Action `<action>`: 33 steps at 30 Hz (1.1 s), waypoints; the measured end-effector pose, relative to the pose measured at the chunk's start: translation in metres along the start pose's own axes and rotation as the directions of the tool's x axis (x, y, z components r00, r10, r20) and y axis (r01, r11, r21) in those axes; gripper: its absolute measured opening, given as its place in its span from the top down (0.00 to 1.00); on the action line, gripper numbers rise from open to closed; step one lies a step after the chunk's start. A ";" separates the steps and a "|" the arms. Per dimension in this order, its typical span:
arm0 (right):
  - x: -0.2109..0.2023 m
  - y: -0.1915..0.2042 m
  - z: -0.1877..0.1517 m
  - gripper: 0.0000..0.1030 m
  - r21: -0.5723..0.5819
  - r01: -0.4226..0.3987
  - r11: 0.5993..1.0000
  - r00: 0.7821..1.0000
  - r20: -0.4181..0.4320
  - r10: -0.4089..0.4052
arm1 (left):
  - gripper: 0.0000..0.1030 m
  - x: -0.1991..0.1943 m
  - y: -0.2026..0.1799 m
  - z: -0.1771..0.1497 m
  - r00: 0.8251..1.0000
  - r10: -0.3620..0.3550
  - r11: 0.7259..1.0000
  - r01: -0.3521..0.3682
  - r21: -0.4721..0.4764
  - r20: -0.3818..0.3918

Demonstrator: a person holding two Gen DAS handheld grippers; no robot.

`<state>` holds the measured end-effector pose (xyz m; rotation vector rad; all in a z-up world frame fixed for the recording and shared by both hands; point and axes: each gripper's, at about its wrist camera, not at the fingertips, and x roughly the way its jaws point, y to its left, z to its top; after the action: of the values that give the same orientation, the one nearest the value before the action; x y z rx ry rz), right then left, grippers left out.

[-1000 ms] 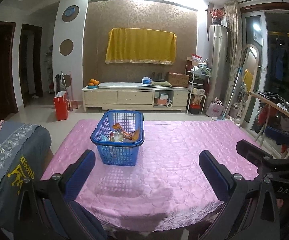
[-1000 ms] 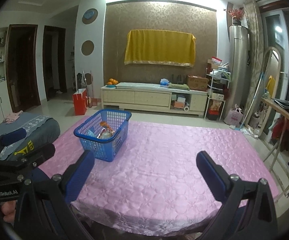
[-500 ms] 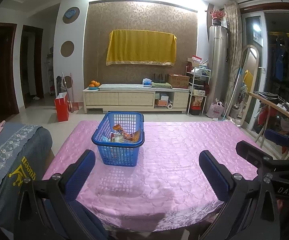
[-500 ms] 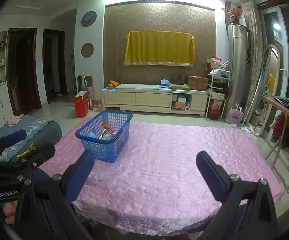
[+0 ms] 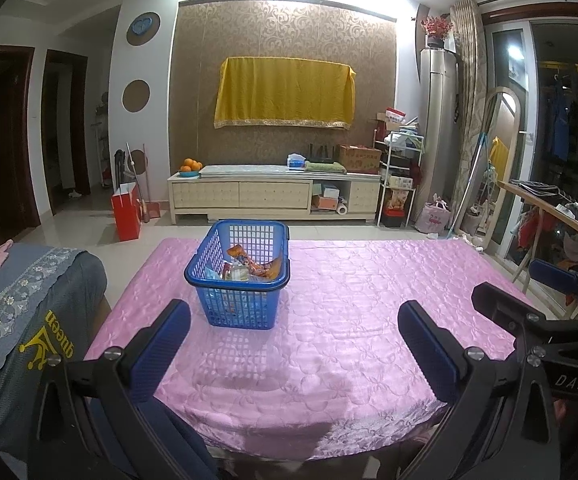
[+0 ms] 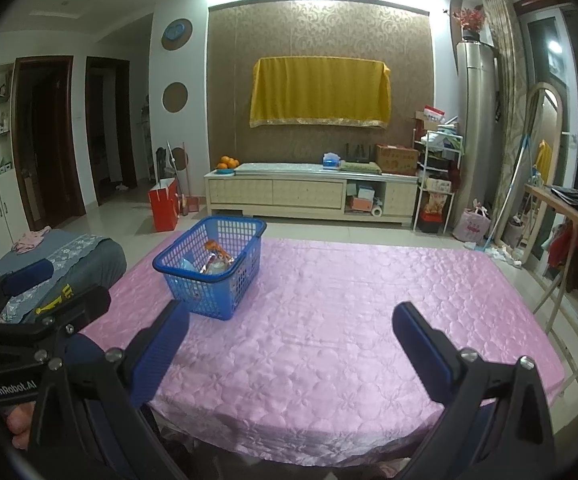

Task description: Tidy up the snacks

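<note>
A blue plastic basket (image 5: 237,294) stands on the pink quilted table (image 5: 369,320), left of centre; it also shows in the right wrist view (image 6: 213,284). Inside lie several snack packets (image 5: 253,267), one orange, also seen in the right wrist view (image 6: 216,260). My left gripper (image 5: 295,344) is open and empty, held above the table's near edge, short of the basket. My right gripper (image 6: 291,346) is open and empty, to the right of the basket. Each gripper shows at the edge of the other's view.
A grey-blue covered seat (image 5: 21,312) stands against the table's left side. A wooden rack with clothes (image 5: 561,216) is on the right. A TV cabinet (image 5: 273,194) and a red bag (image 5: 125,212) stand on the floor beyond the table.
Both grippers have risen and drawn back slightly, so the basket sits a little lower in both views. Both stay open and empty. The basket has not moved.
</note>
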<state>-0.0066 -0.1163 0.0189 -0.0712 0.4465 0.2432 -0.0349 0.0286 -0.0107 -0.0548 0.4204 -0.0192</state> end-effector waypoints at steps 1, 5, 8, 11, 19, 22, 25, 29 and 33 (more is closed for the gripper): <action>-0.001 0.000 0.001 0.00 0.003 -0.004 1.000 1.000 0.001 0.004 | 0.00 -0.001 0.000 0.000 1.000 -0.002 1.000 0.002 -0.002 0.000; -0.001 0.000 0.001 0.00 0.002 -0.007 1.000 1.000 0.003 0.007 | 0.00 -0.003 0.000 0.000 1.000 0.003 1.000 -0.003 0.000 0.002; -0.001 -0.001 -0.001 0.00 0.004 -0.011 1.000 1.000 -0.003 0.011 | 0.00 -0.004 -0.001 0.000 1.000 0.008 1.000 -0.008 0.000 -0.004; -0.001 -0.002 0.000 0.00 0.009 -0.016 1.000 1.000 -0.007 0.017 | 0.00 -0.006 -0.001 0.000 1.000 0.013 1.000 -0.013 0.000 -0.002; -0.001 -0.003 0.002 0.00 0.008 -0.016 1.000 1.000 -0.007 0.016 | 0.00 -0.008 -0.002 0.001 1.000 0.017 1.000 -0.017 0.004 0.003; -0.001 -0.002 0.002 0.00 0.009 -0.016 1.000 1.000 -0.008 0.016 | 0.00 -0.008 -0.002 0.001 1.000 0.016 1.000 -0.016 0.005 0.002; -0.002 -0.003 0.003 0.00 0.009 -0.014 1.000 1.000 -0.008 0.014 | 0.00 -0.009 -0.002 0.002 1.000 0.015 1.000 -0.015 0.006 0.003; -0.002 -0.003 0.002 0.00 0.009 -0.017 1.000 1.000 -0.012 0.017 | 0.00 -0.009 -0.002 0.002 1.000 0.015 1.000 -0.015 0.007 0.002; -0.003 -0.003 0.001 0.00 0.012 -0.017 1.000 1.000 -0.015 0.017 | 0.00 -0.009 -0.001 0.003 1.000 0.016 1.000 -0.016 0.009 -0.001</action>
<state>-0.0077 -0.1200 0.0213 -0.0581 0.4640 0.2571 -0.0423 0.0280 -0.0044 -0.0427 0.4213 -0.0057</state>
